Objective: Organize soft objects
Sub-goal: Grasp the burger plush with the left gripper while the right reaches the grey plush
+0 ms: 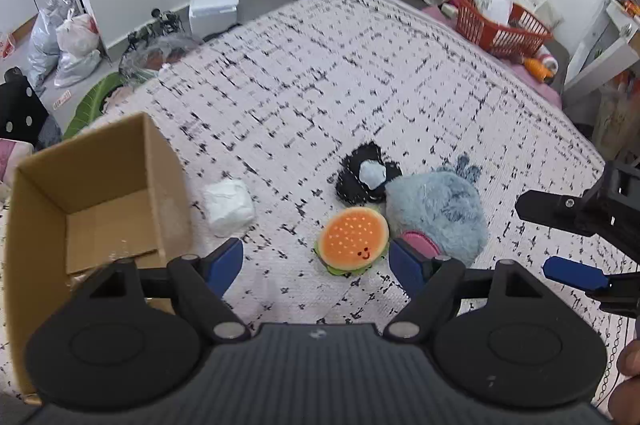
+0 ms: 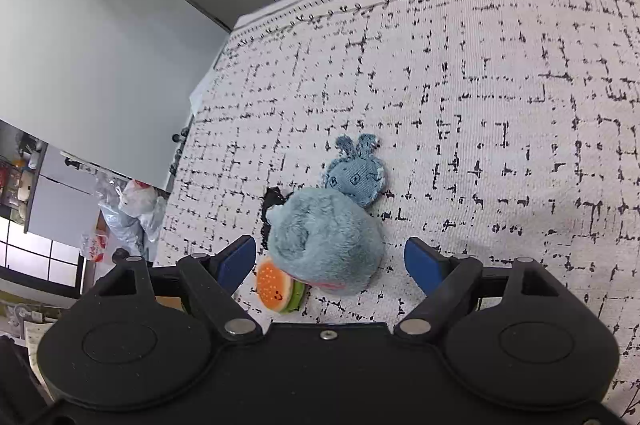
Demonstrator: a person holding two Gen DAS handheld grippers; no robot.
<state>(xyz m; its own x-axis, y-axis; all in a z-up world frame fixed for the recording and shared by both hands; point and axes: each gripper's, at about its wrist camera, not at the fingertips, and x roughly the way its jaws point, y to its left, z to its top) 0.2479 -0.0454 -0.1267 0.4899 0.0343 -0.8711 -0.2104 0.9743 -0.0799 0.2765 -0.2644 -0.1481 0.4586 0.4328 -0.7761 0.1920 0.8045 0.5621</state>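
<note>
A burger plush [image 1: 353, 241] lies on the patterned bedspread [image 1: 320, 85], between a fluffy blue plush [image 1: 440, 211] and a white soft lump [image 1: 229, 207]. A black plush with a pale patch [image 1: 366, 179] lies behind them. An open cardboard box [image 1: 92, 201] stands at the left. My left gripper [image 1: 316, 265] is open and empty, just in front of the burger. My right gripper [image 2: 330, 263] is open and hovers over the fluffy blue plush [image 2: 324, 237]; the burger plush [image 2: 278, 287] and a blue denim bunny [image 2: 356, 177] lie beside it. It also shows in the left wrist view [image 1: 560, 241].
A red basket [image 1: 500, 23] with bottles and clutter sits at the bed's far right corner. Bags, a white box [image 1: 214, 7] and a green leaf shape lie on the floor to the left of the bed.
</note>
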